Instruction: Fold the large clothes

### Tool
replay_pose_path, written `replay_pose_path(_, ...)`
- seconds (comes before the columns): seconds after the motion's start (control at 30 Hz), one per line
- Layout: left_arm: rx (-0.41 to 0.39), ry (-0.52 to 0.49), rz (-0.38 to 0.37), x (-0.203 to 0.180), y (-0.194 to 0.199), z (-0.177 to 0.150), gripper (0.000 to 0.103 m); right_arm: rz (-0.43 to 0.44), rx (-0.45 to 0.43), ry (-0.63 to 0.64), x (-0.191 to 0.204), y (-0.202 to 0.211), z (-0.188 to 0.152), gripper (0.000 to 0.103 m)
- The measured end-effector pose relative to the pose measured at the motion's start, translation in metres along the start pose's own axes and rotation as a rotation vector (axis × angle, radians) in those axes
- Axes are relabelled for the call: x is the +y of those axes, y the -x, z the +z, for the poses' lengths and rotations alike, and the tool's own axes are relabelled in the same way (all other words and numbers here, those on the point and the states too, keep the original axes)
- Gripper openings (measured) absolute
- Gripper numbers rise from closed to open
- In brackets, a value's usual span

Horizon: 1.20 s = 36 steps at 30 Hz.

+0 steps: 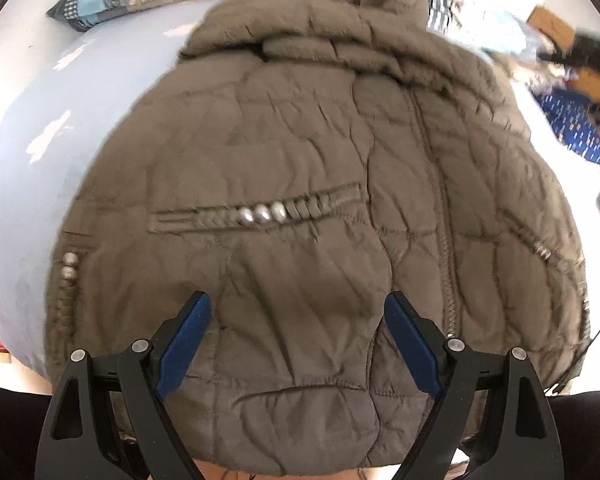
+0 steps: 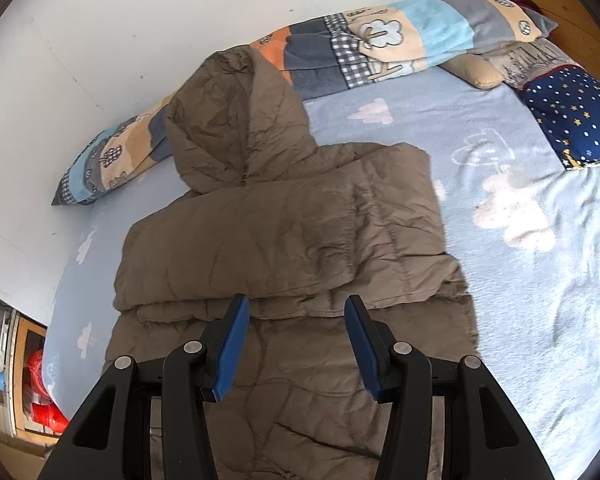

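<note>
A brown quilted hooded jacket [image 1: 320,160] lies on the light blue bed sheet [image 1: 40,140], front up, with a zip down the middle and a studded pocket [image 1: 260,212]. My left gripper [image 1: 298,308] is open and empty just above the jacket's lower hem. In the right wrist view the jacket [image 2: 284,224] has its sleeves folded across the chest and its hood [image 2: 236,112] pointing toward the wall. My right gripper [image 2: 298,312] is open and empty, hovering over the jacket's lower half.
A patchwork blanket roll [image 2: 380,40] lies along the wall. A navy star pillow [image 2: 576,116] and a beige pillow [image 2: 476,68] sit at the bed's head. The sheet [image 2: 540,260] extends right of the jacket. A wooden shelf with red items [image 2: 40,400] stands at the bed's left.
</note>
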State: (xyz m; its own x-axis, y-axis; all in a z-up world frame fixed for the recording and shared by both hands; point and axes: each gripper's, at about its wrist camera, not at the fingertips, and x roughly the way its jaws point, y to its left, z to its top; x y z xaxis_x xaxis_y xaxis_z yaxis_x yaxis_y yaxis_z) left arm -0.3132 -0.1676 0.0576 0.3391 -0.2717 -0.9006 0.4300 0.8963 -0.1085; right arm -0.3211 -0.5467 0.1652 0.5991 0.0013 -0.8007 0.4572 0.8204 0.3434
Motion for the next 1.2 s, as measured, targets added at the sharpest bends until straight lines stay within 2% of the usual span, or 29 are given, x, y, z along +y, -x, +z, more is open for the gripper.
replay_pose_path(0.13, -0.077, 0.052, 0.009, 0.028, 0.029, 0.005, 0.087, -0.033, -0.003, -0.052, -0.025, 0.003, 0.000, 0.054)
replay_pose_path(0.27, -0.125, 0.164, 0.042, 0.074, 0.044, 0.011, 0.087, -0.052, -0.005, -0.101, -0.049, 0.009, -0.002, 0.054)
replay_pose_path(0.47, -0.115, 0.346, 0.090, 0.137, 0.049, 0.004, 0.087, -0.102, -0.017, -0.102, -0.062, 0.018, -0.009, 0.054)
replay_pose_path(0.57, -0.091, 0.391, 0.061, 0.150, 0.049, -0.005, 0.087, -0.121, -0.017, -0.069, -0.057, 0.020, -0.013, 0.054)
replay_pose_path(0.63, -0.088, 0.391, 0.041, 0.150, 0.053, -0.010, 0.087, -0.130, -0.022, -0.043, -0.050, 0.020, -0.015, 0.054)
replay_pose_path(0.73, -0.124, 0.363, 0.005, 0.136, 0.071, -0.010, 0.087, -0.131, -0.022, 0.011, -0.032, 0.016, -0.018, 0.054)
replay_pose_path(0.87, -0.208, 0.290, -0.048, 0.112, 0.111, -0.007, 0.087, -0.126, -0.028, 0.083, -0.007, 0.007, -0.022, 0.053)
replay_pose_path(1.0, -0.302, 0.194, -0.029, 0.093, 0.147, -0.003, 0.087, -0.097, -0.026, 0.075, 0.006, -0.002, -0.024, 0.054)
replay_pose_path(1.1, -0.336, 0.163, -0.004, 0.091, 0.162, -0.004, 0.087, -0.049, -0.015, 0.037, 0.009, -0.004, -0.027, 0.054)
replay_pose_path(1.2, -0.346, 0.158, 0.019, 0.092, 0.165, -0.005, 0.087, -0.043, -0.021, 0.037, 0.014, 0.000, -0.032, 0.054)
